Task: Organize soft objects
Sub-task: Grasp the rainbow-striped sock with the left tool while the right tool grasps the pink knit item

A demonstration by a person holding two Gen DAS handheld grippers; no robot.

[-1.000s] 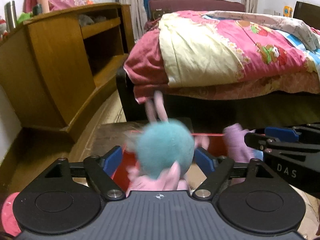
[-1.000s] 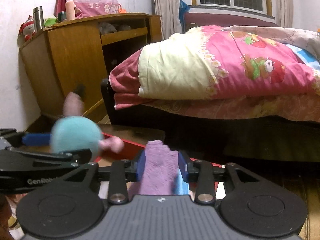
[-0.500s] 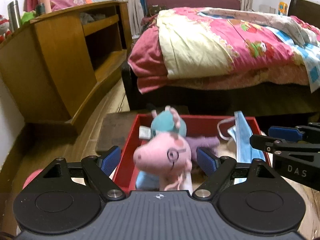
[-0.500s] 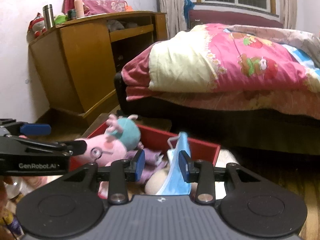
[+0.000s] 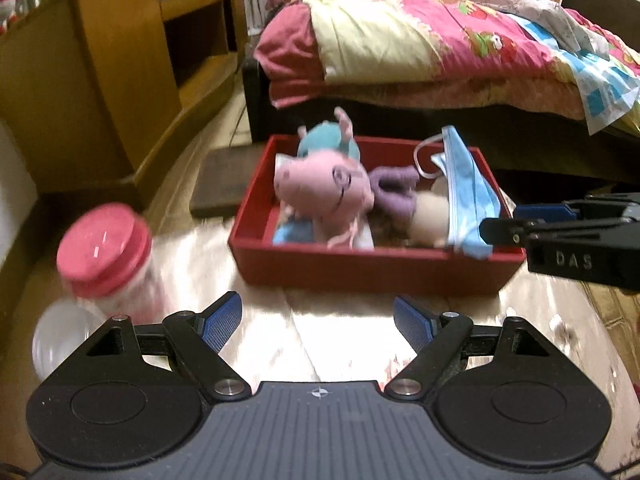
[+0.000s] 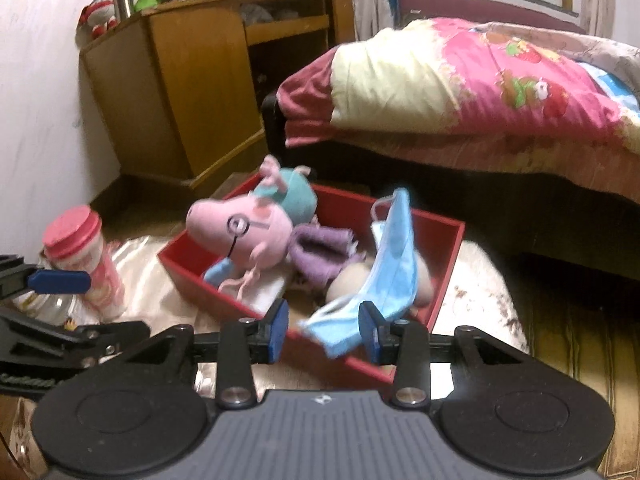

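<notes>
A red box (image 5: pixel 372 268) (image 6: pixel 448 248) sits on a shiny cloth. In it lie a pink pig plush (image 5: pixel 320 188) (image 6: pixel 244 232) with a teal body, a purple glove (image 5: pixel 390 190) (image 6: pixel 320 252), a beige soft thing (image 5: pixel 428 224) and a blue face mask (image 5: pixel 468 196) (image 6: pixel 390 256) draped over the right side. My left gripper (image 5: pixel 318 320) is open and empty, in front of the box. My right gripper (image 6: pixel 323 330) is open at the box's near edge, with the mask's lower end hanging between its fingers.
A clear jar with a pink lid (image 5: pixel 106 256) (image 6: pixel 82 256) stands left of the box. A wooden cabinet (image 5: pixel 100 80) is at the back left. A bed with pink quilts (image 5: pixel 440 40) is behind the box.
Both grippers let go: the pig plush and the purple glove dropped into the box. Both grippers opened and pulled back and up from the box.
</notes>
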